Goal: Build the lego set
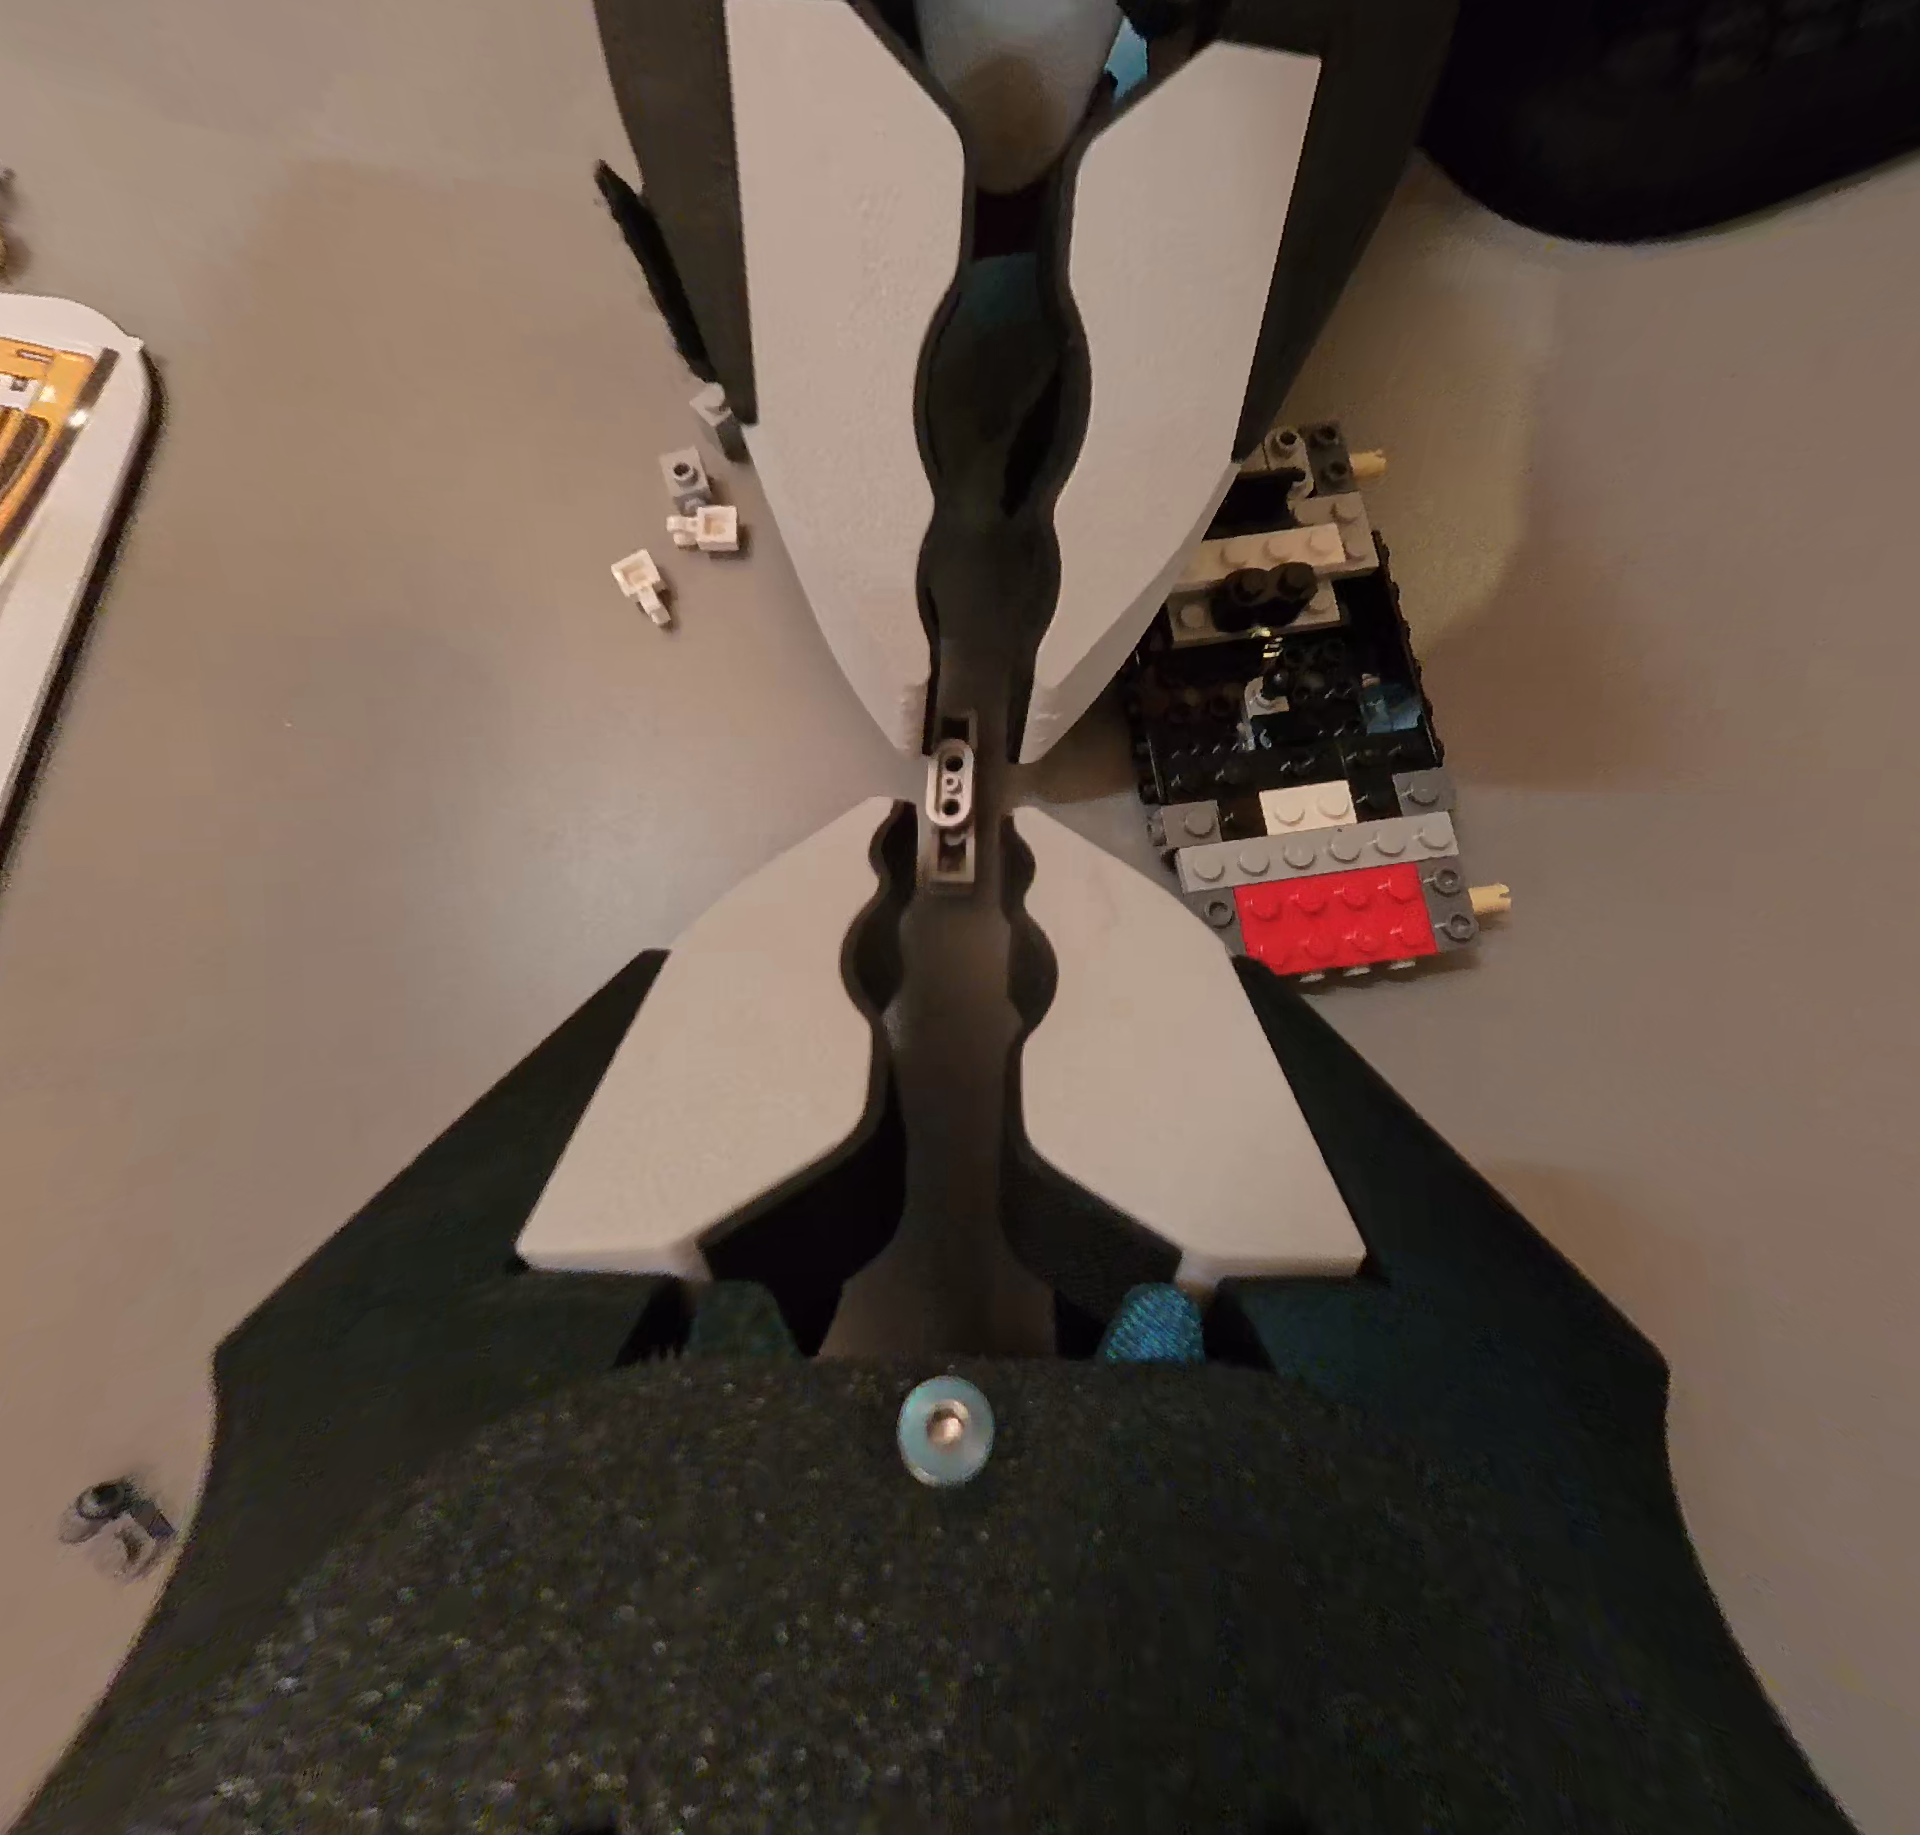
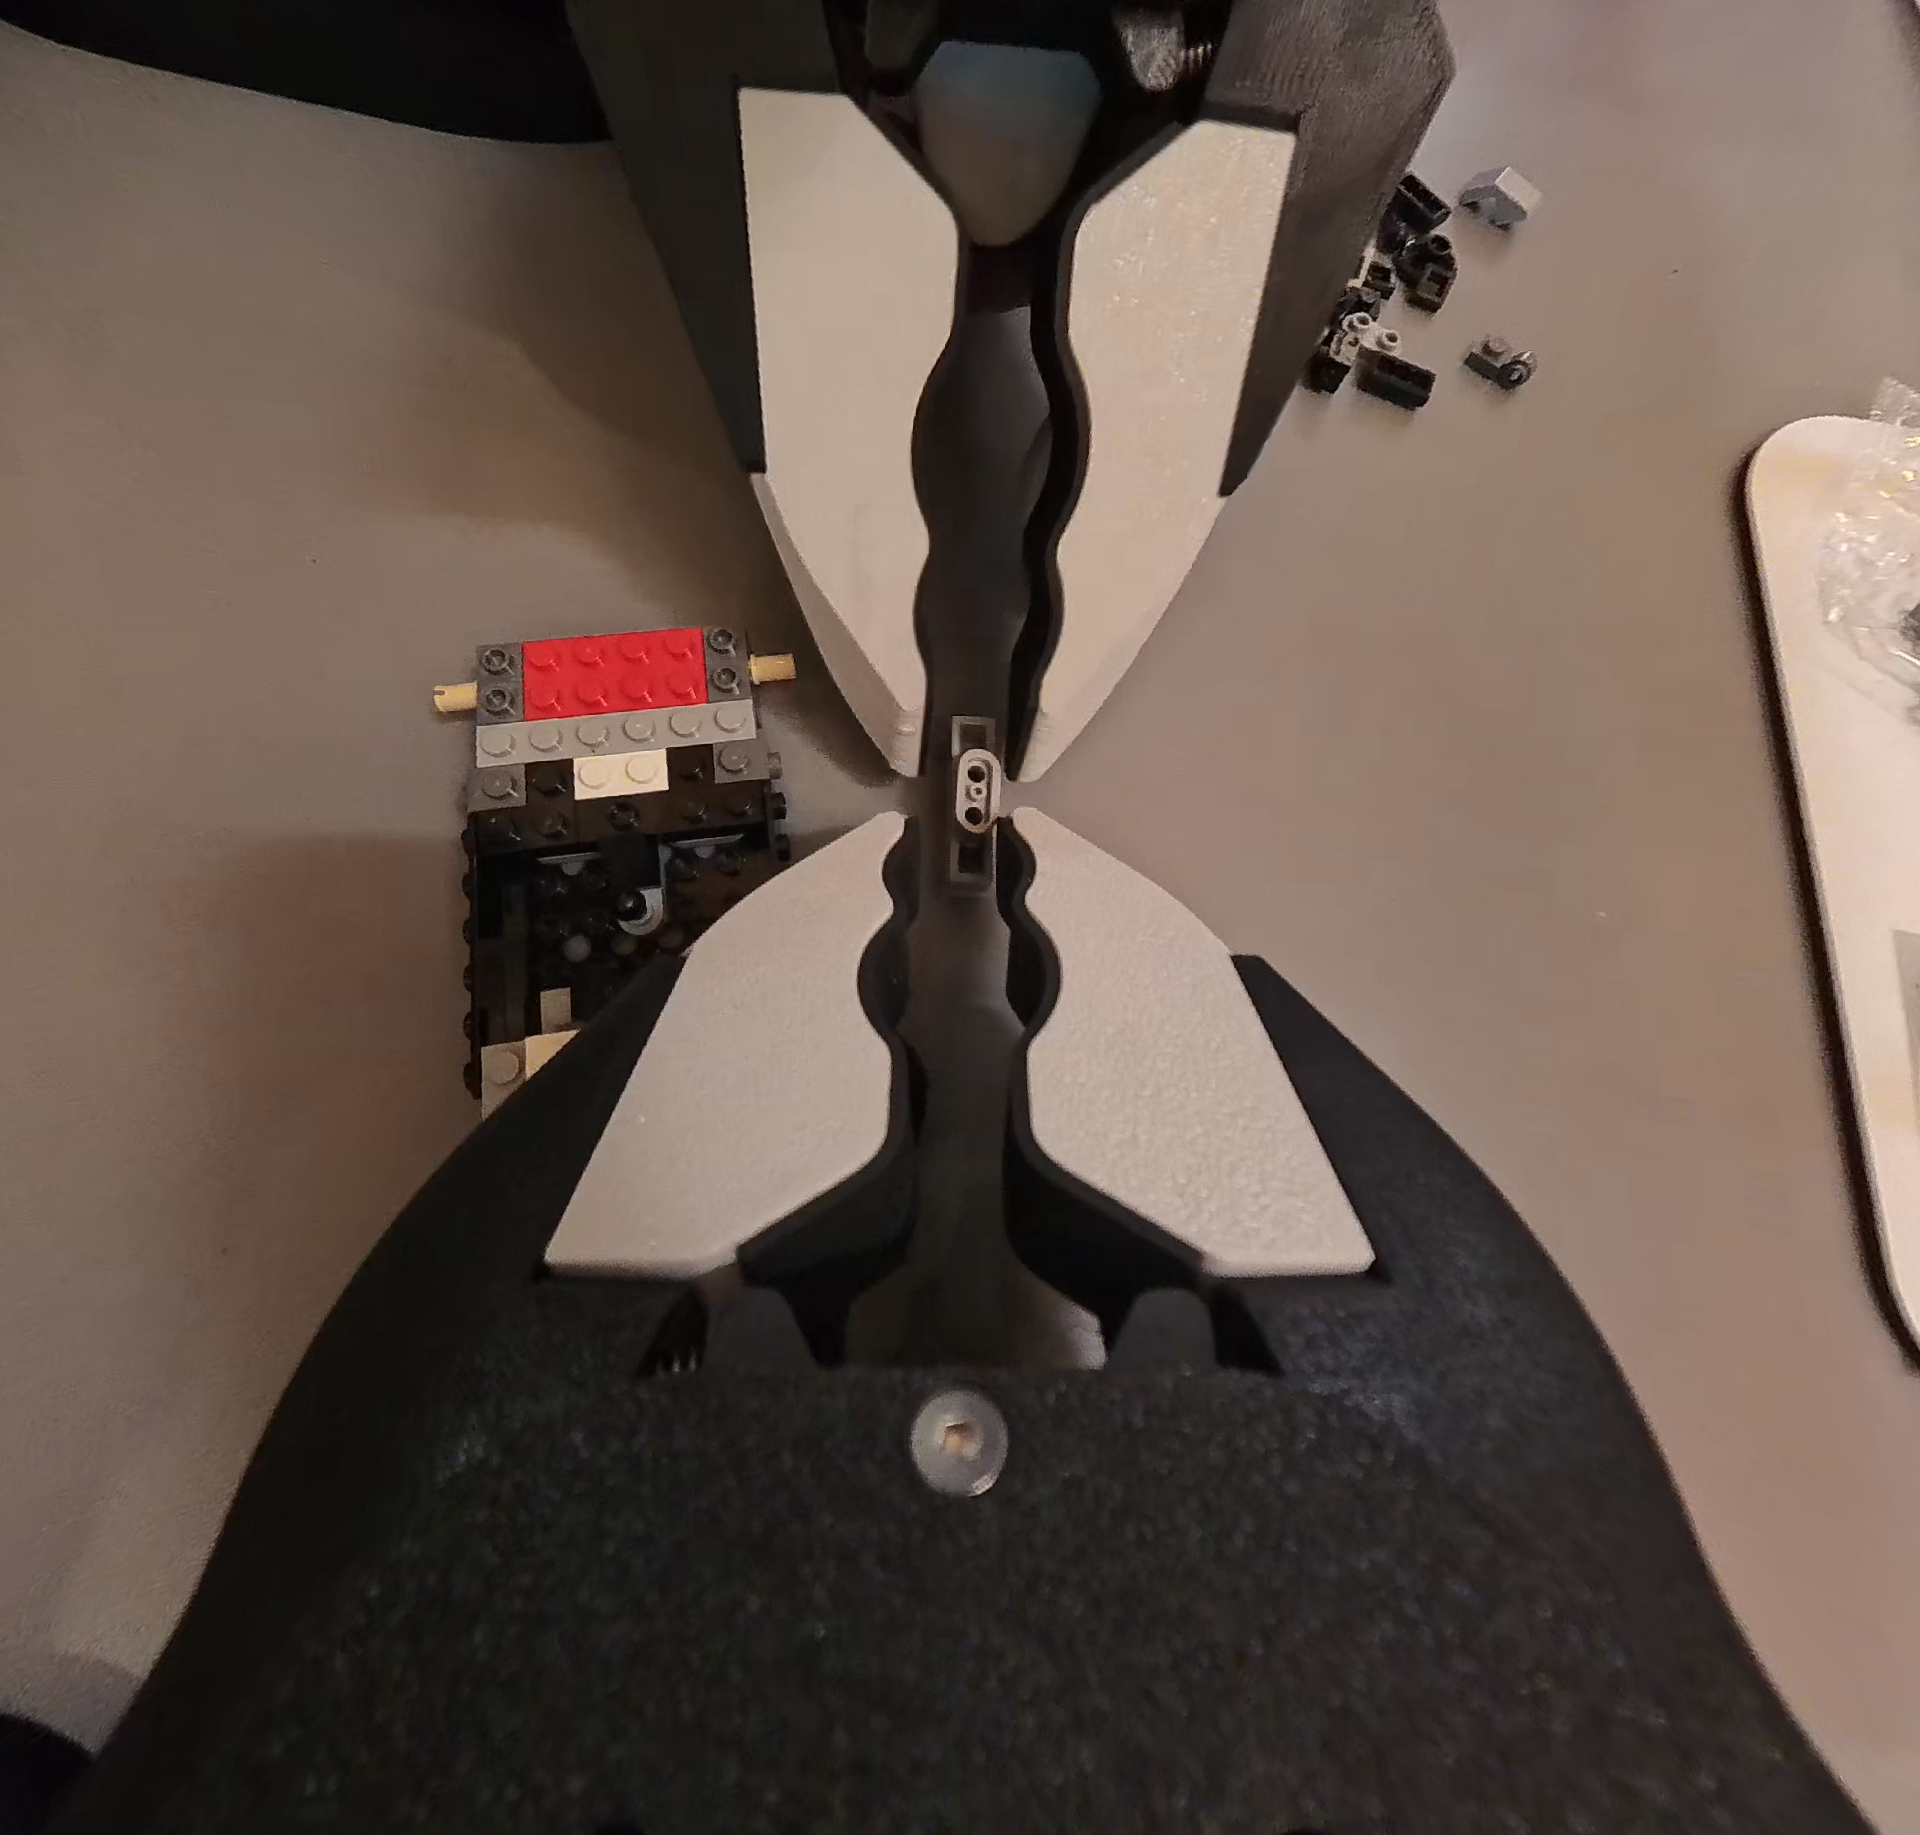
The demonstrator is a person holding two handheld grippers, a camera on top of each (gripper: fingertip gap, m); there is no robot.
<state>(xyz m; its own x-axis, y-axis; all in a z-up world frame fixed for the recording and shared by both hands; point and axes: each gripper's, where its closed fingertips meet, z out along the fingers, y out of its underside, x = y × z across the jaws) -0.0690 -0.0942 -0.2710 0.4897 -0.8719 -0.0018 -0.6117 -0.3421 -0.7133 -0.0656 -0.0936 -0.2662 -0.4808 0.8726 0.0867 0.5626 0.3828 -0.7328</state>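
Observation:
My left gripper (image 1: 956, 829) and my right gripper (image 1: 966, 746) meet tip to tip above the grey table. Both are shut on a small grey lego assembly (image 1: 949, 786): a light grey oval piece with two holes, with a darker grey piece at each end running into each gripper's jaws. The right wrist view shows the same assembly (image 2: 977, 783) between my right gripper (image 2: 966, 829) and my left gripper (image 2: 971, 757). The partly built black, grey and red lego model (image 1: 1335, 918) lies flat on the table beside the grippers; it also shows in the right wrist view (image 2: 613, 684).
Small white and grey loose pieces (image 1: 696, 528) lie left of the grippers. A heap of black and grey pieces (image 2: 1392, 331) lies far right. A white tray (image 2: 1797, 850) holds clear plastic bags. A tray with a booklet (image 1: 62, 497) sits at the left edge. A dark bulky object (image 1: 1662, 71) lies beyond. My two grippers' fingertips are within a few centimetres of each other.

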